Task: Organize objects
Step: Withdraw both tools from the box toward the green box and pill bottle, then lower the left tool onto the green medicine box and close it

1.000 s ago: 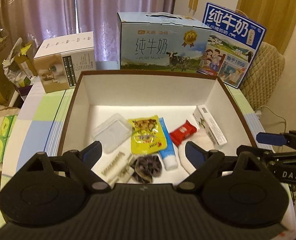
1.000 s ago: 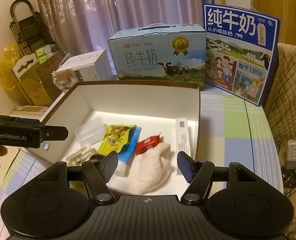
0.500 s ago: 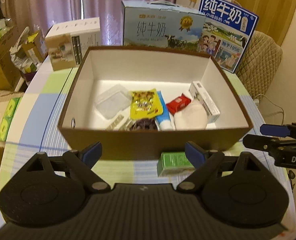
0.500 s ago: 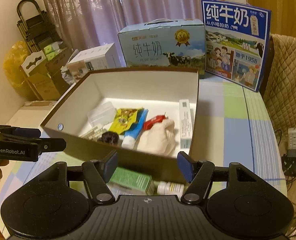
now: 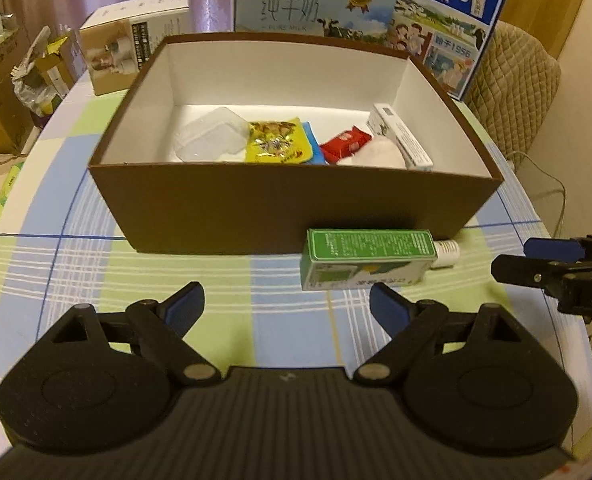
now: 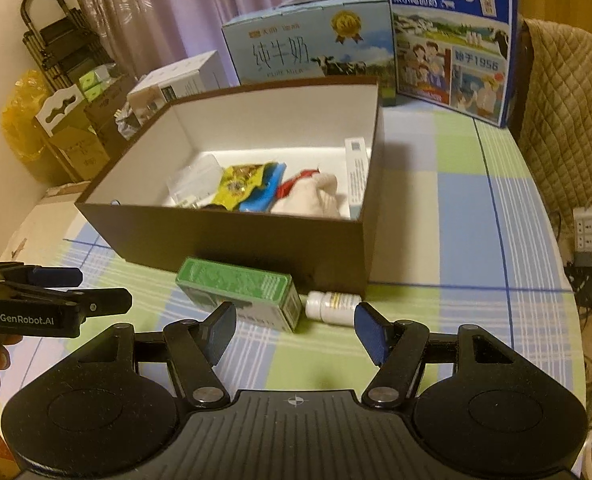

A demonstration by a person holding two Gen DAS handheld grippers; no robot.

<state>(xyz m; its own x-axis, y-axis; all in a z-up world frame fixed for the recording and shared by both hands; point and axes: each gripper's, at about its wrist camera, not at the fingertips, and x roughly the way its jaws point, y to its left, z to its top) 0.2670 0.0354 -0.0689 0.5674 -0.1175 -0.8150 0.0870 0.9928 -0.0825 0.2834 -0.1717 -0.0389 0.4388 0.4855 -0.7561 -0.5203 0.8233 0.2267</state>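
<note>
Brown box [image 5: 292, 208] now sits farther off: both hand-held grippers, left [image 5: 286, 306] wide and right [image 6: 294, 330] half-spread, both empty, have drawn back toward the green carton [image 6: 240, 292] and white bottle [image 6: 332, 307] left on the counter [image 5: 96, 280].

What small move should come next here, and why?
Probably lower the right tool onto the small white bottle and close on it. The bottle and the green carton lie on the tablecloth outside the brown box; both tools are open and empty, and the bottle sits just ahead of the right one.
</note>
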